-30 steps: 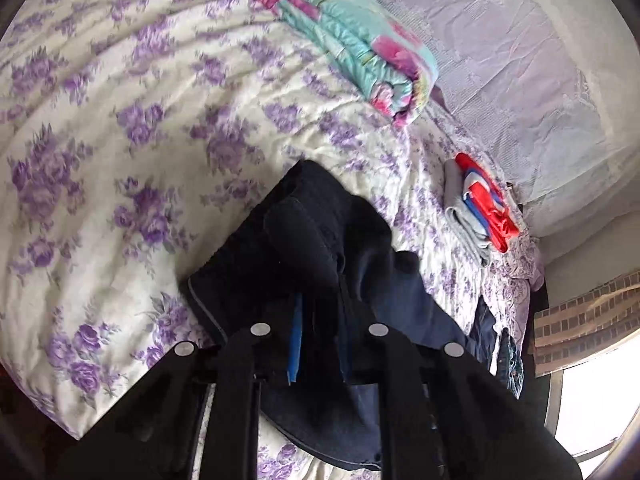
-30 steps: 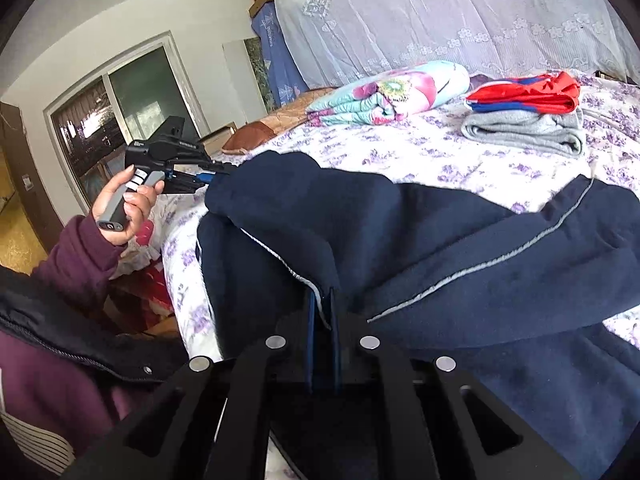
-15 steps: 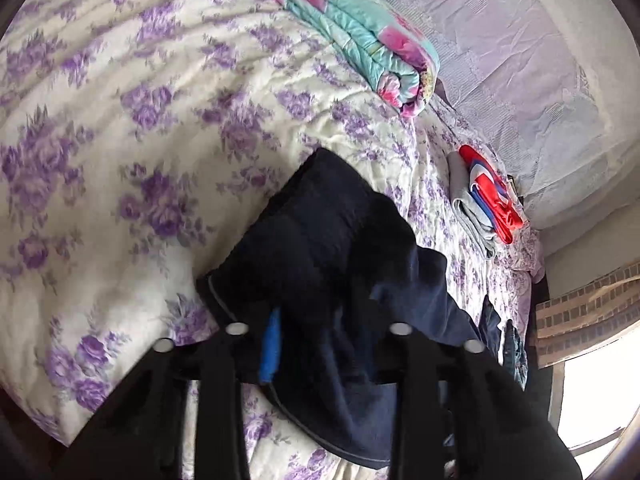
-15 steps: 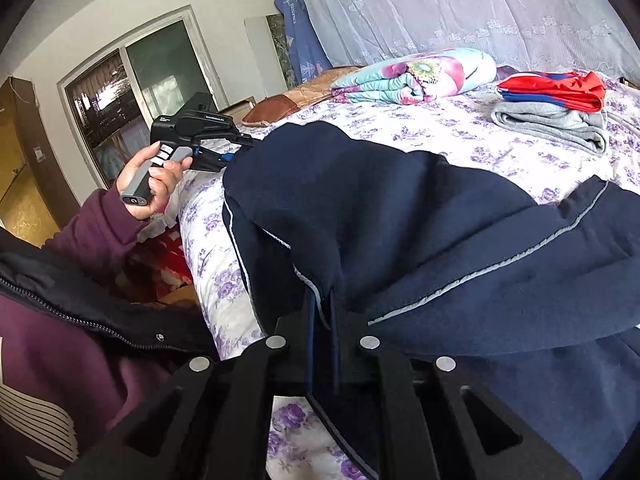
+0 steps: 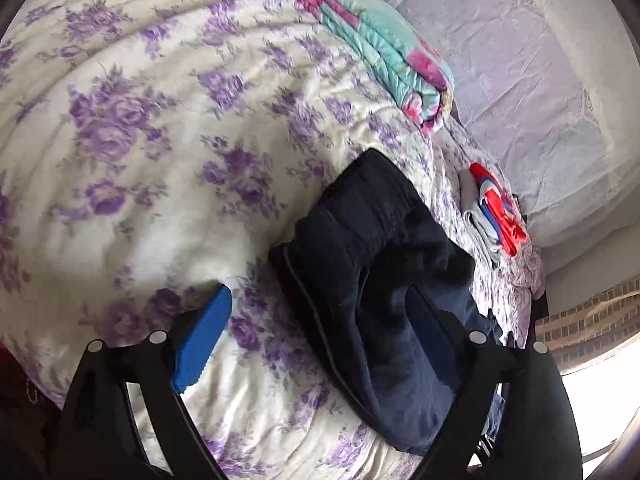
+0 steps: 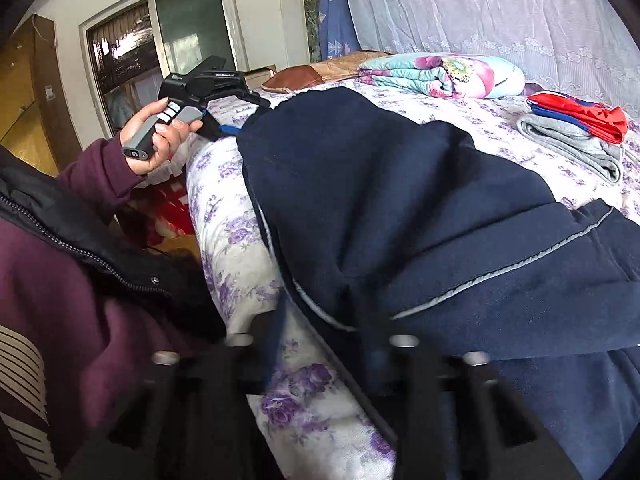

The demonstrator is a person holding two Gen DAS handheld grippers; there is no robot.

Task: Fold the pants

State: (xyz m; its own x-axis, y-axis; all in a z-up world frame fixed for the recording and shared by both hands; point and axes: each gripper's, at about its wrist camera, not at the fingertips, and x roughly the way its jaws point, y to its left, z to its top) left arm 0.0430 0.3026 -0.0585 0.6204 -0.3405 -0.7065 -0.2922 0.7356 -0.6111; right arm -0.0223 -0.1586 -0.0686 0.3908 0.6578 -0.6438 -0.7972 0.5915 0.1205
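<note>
Left gripper fingers spread wide, holding nothing, one blue pad over floral bedsheet, navy pants bunched at bed edge w/ right pad over them, folded quilt & folded clothes stack beyond, right gripper blurred, fingers apart astride pants' edge.

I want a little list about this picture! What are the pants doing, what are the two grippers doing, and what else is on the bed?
pants: dark navy pants, bunched on the floral bedspread
left gripper: left gripper open, one finger beside the pants, one on them
right gripper: right gripper blurred, apparently open at the pants' edge
other things: rolled quilt, folded clothes stack
</note>
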